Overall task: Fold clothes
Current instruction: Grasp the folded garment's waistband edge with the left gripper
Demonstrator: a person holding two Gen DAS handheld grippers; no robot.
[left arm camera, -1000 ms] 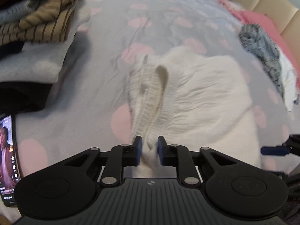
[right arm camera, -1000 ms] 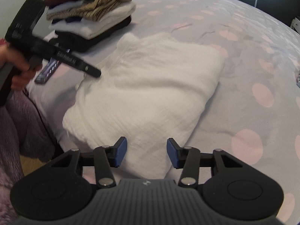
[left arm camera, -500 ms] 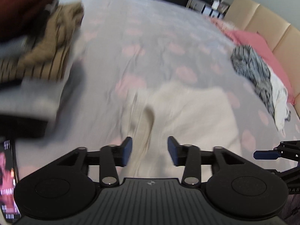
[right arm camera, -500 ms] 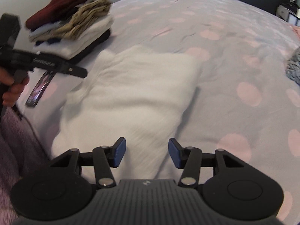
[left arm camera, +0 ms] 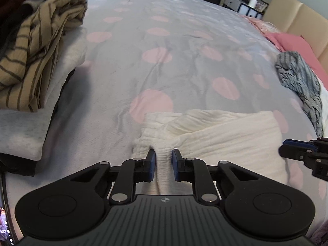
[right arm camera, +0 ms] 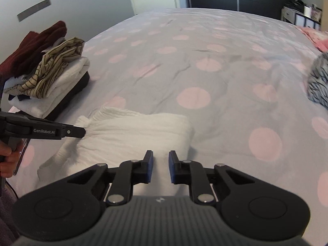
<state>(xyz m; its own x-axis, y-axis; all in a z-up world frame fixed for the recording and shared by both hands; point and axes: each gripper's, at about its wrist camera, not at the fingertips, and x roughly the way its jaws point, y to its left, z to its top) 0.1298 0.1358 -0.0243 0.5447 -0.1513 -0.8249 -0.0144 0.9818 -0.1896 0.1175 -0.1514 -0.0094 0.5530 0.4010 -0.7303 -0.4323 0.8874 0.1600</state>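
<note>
Grey bedding with pink dots (right arm camera: pixel 205 65) carries a folded white garment (right arm camera: pixel 131 131) near its close edge. At the garment's ribbed edge the left gripper (left arm camera: pixel 163 160) pinches a bunched fold between its blue pads (fabric fills the gap). Along the same garment's near edge the right gripper (right arm camera: pixel 159 166) closes on cloth too. Left of it sits a pile of folded clothes (right arm camera: pixel 47 78).

"GenRobot.AI" on left gripper (right arm camera: pixel 82 132)
</note>
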